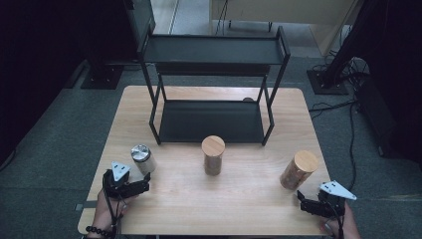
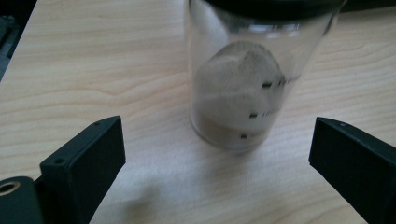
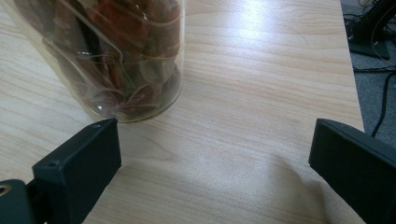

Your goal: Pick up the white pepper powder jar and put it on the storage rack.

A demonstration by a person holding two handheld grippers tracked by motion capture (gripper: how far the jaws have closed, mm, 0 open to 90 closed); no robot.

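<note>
On the wooden surface [image 1: 239,199], the left gripper [image 1: 142,185] holds its jaws wide open and empty just before the silver-lidded jar [image 1: 143,159], while the right gripper [image 1: 304,201], also wide open and empty, stands near the cork-lidded jar [image 1: 297,170].

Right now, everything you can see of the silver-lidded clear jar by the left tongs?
The clear cylindrical jar with the silver lid stands upright on the light wooden table, near its front-left corner. It holds a mound of grey-brown powder and has small dark markings on its wall. The open left tongs face it; nothing touches it.
</note>
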